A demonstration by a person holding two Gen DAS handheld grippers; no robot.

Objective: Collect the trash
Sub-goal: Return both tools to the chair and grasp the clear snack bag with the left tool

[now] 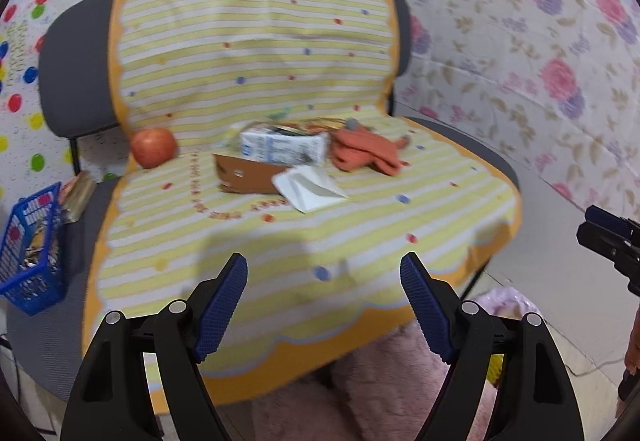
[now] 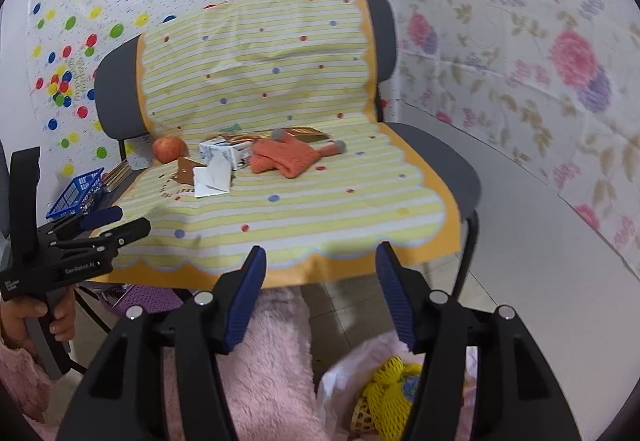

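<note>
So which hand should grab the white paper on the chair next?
Probably left. The left hand-held gripper is open and points almost straight at the crumpled white paper on the seat. The right hand-held gripper, open too, sits further right, above the pink trash bag.

Chair seat (image 1: 460,201): carton (image 1: 282,149) at the back, on cardboard (image 1: 248,175)
Left of carton: apple (image 1: 154,148)
Right of carton: sock (image 1: 366,153)
Before carton: paper (image 1: 308,187)
Left of chair: basket (image 1: 30,245)
</note>
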